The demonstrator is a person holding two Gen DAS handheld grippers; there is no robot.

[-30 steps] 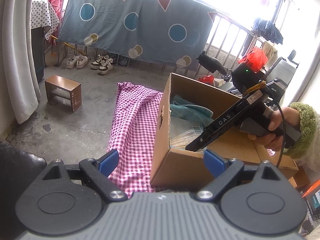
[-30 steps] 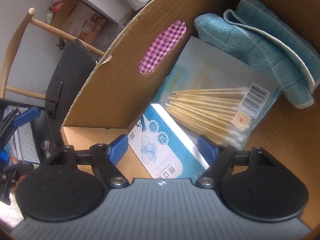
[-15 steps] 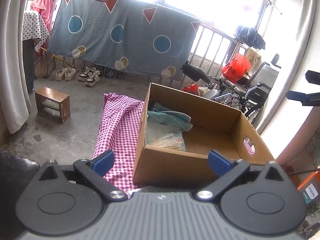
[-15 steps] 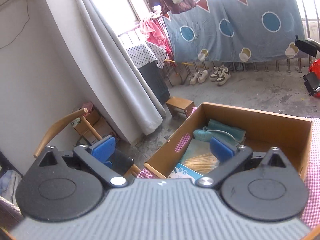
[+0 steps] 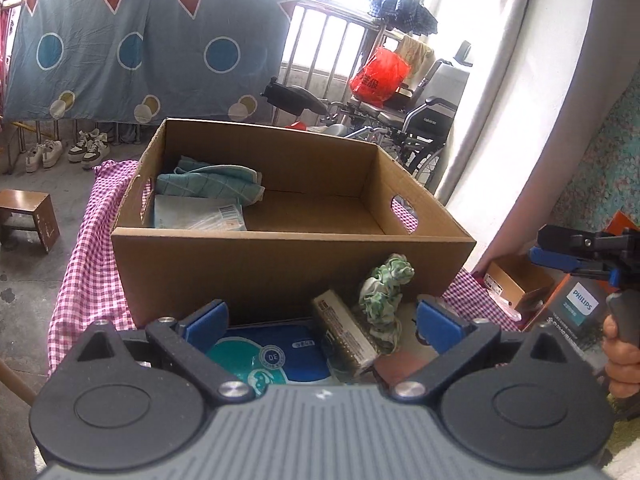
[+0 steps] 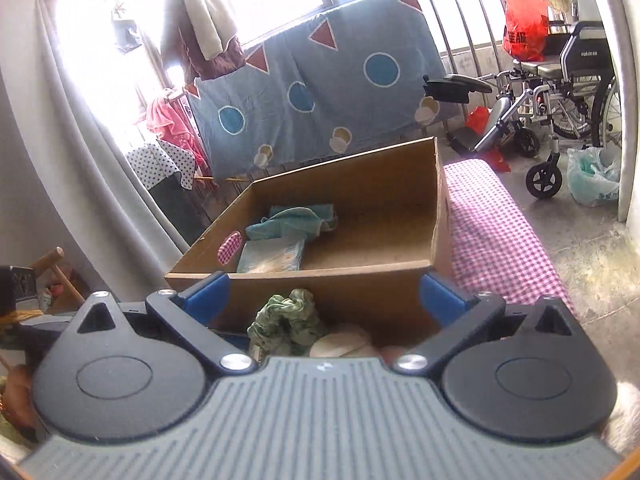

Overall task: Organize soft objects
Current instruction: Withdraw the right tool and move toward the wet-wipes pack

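An open cardboard box (image 5: 280,256) stands on a pink checked cloth (image 5: 84,248). Inside at its left lie a folded teal towel (image 5: 208,182) and a clear pack of cotton swabs (image 5: 200,216); both also show in the right wrist view, the towel (image 6: 292,220) above the pack (image 6: 272,256). In front of the box lie a crumpled green cloth (image 5: 384,292), a flat blue pack (image 5: 272,354) and a small grey packet (image 5: 344,330). My left gripper (image 5: 322,320) is open above these. My right gripper (image 6: 324,294) is open above the green cloth (image 6: 286,322) and a pale round thing (image 6: 344,344).
A blue sheet with dots (image 5: 132,52) hangs at the back. A wheelchair (image 6: 560,92) and red bag (image 5: 378,76) stand at right. A wooden stool (image 5: 26,218) and shoes (image 5: 64,152) are on the floor at left. A Philips box (image 5: 576,312) lies at right.
Both grippers have drawn back from the box to its near side. The right gripper came out of the box interior; the objects in front of the box have come into view.
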